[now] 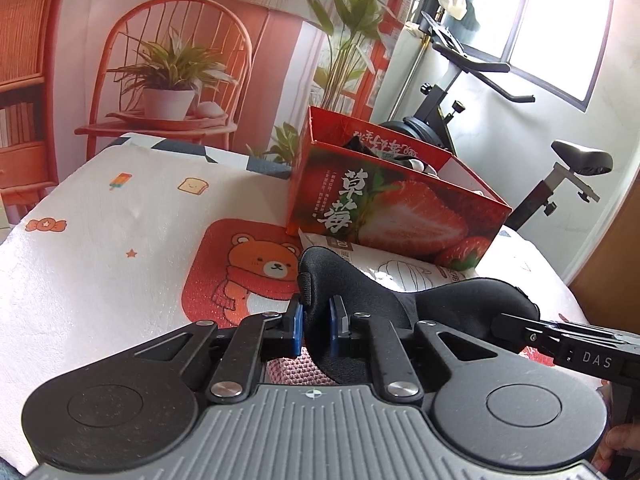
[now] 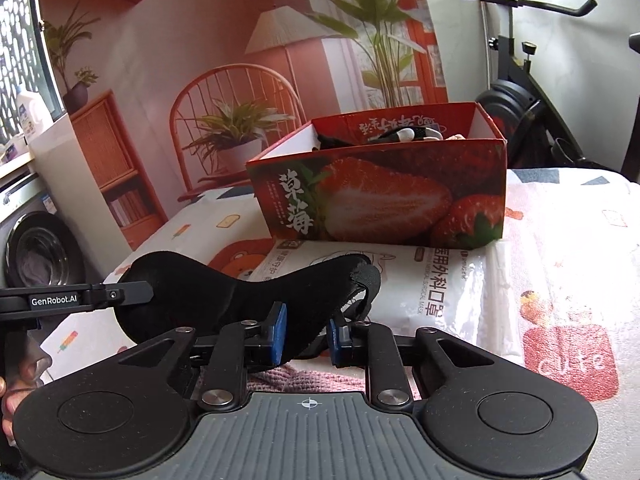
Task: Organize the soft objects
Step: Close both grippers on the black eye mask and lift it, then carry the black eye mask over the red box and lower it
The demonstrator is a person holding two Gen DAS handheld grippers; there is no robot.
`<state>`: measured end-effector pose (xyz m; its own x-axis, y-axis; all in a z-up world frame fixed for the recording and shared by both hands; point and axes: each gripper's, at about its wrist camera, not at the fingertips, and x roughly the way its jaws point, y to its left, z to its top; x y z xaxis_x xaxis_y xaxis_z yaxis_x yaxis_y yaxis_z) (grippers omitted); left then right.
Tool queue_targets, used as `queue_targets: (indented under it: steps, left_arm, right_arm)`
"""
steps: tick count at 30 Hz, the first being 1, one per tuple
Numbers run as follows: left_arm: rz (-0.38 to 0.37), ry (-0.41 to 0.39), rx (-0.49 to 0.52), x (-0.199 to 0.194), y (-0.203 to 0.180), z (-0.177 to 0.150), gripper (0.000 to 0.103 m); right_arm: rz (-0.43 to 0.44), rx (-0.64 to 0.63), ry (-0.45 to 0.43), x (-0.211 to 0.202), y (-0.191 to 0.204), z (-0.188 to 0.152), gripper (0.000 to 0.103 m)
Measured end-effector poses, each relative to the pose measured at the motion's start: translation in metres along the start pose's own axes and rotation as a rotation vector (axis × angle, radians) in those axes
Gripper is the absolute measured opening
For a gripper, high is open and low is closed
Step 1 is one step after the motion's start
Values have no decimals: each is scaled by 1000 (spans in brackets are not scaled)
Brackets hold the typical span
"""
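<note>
A black padded eye mask (image 1: 420,300) is held between both grippers above the cloth-covered table. My left gripper (image 1: 318,326) is shut on the mask's left end. My right gripper (image 2: 306,336) is shut on its right end, by the strap (image 2: 366,276); the mask (image 2: 224,296) stretches left to the other gripper. Behind stands an open red strawberry box (image 1: 396,208) (image 2: 380,196) with dark and white soft items inside. A white face-mask packet (image 2: 432,292) (image 1: 404,276) lies flat in front of the box. A pink knitted item (image 1: 296,372) (image 2: 280,378) lies under the grippers.
The table cloth (image 1: 112,248) is white with a bear print (image 1: 256,272) and a red "cute" patch (image 2: 568,360). An exercise bike (image 1: 480,92) stands behind the table on the right. A washing machine (image 2: 36,252) is at the left.
</note>
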<state>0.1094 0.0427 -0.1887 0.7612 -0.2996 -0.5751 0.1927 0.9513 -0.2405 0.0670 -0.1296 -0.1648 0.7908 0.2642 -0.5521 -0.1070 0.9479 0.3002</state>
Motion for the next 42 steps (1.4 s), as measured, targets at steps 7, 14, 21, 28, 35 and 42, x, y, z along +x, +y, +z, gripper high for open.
queue_targets:
  steps: [7,14,21,28,35,42]
  left_arm:
    - [-1,9,-13,5,3,-2,14]
    - [0,17,-16,7,4,-3,14]
    - [-11,-2,-3,4,1,1,14]
    - [-36,-64,40,0,-8,20,14]
    - [-66,-115,57,7,-22,56,13]
    - [-54,-183,116,29,-43,102,13]
  right_arm:
    - [7,46,18,5,-6,-5,20]
    - [8,61,25,9,-7,-7,20]
    - [4,43,3,5,-5,-4,19]
    - [-2,3,-51,-5,-4,14,19]
    - [-11,-37,-102,-5,-8,55,19]
    - [-21,-28,-144,15,-22,116,18]
